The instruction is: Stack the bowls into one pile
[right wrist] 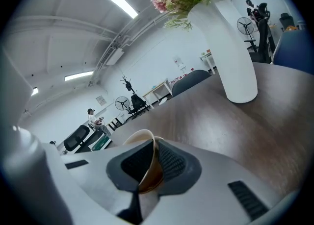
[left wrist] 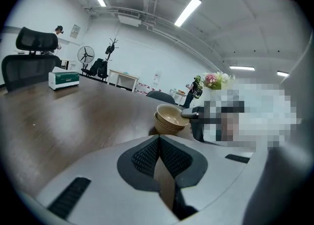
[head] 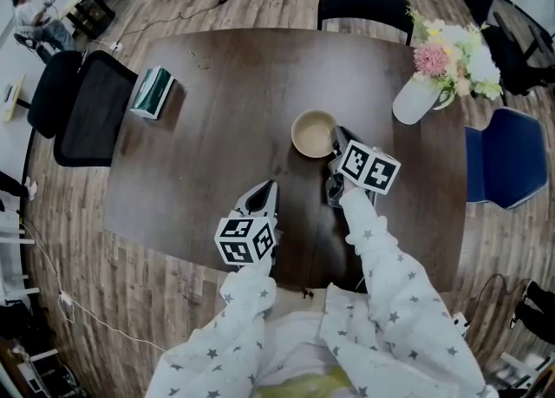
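Observation:
Two tan bowls (left wrist: 169, 118) sit nested in one pile on the dark wooden table (head: 225, 93); from above only the top bowl (head: 313, 133) shows. My right gripper (head: 336, 143) is shut on the near right rim of the top bowl. In the right gripper view the bowl's rim (right wrist: 142, 136) runs between the two pads of the right gripper (right wrist: 153, 143). My left gripper (head: 267, 186) hovers low over the table, nearer the front edge and left of the bowls. The left gripper (left wrist: 159, 138) has its pads together with nothing between them.
A white vase with flowers (head: 418, 95) stands at the table's far right. A green tissue box (head: 153, 91) lies at the far left. Black chairs (head: 87, 106) and a blue chair (head: 507, 158) ring the table.

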`<state>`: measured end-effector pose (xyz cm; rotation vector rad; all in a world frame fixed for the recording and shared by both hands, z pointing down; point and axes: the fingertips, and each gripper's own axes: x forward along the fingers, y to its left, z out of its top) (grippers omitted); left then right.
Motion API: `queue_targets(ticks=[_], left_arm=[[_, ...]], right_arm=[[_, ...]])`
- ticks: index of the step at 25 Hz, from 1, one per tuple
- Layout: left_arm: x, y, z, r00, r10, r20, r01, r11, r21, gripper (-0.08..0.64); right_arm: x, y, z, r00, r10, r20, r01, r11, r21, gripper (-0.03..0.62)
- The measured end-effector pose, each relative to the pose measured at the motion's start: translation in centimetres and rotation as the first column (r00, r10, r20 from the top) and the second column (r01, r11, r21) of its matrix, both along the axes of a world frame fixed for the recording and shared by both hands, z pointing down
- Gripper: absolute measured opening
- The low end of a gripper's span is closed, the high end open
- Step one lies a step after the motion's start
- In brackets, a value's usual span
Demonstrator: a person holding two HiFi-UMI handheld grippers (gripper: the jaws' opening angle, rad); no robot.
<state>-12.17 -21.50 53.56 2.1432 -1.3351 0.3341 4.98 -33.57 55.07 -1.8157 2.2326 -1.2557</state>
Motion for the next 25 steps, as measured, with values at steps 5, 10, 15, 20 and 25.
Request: queue_targets(ticks=[5, 10, 15, 20, 25], left_arm=[[-0.1, 0.0, 0.2, 1.0, 0.0, -0.002, 0.0, 1.0, 0.0, 0.025], [0.1, 0.0, 0.2, 1.0, 0.002, 0.0, -0.002, 1.0, -0.004, 0.025], [0.5, -0.1, 0.2, 1.0, 0.008, -0.001, -0.008, 1.0, 0.0, 0.025], [0.9, 0.0, 0.1, 1.0, 0.012, 0.002, -0.012, 1.0, 0.001, 0.025], [1.5, 0.1, -0.4, 1.0, 0.023, 0.005, -0.023, 1.0, 0.017, 0.025]], right_arm=[[-0.5, -0.4, 0.2, 0.999, -0.034, -0.029, 0.034, 0.999, 0.012, 0.04], [-0.8, -0.4, 0.4, 0.994, -0.076, -0.077, 0.078, 0.997, 0.017, 0.04], [-1.1, -0.4, 0.5, 0.989, -0.111, -0.1, 0.114, 0.993, 0.026, 0.087], [-1.1, -0.2, 0.2, 0.984, -0.124, -0.13, 0.13, 0.991, 0.037, 0.133], [-0.4, 0.1, -0.1, 0.988, -0.116, -0.106, 0.121, 0.992, 0.041, 0.147]])
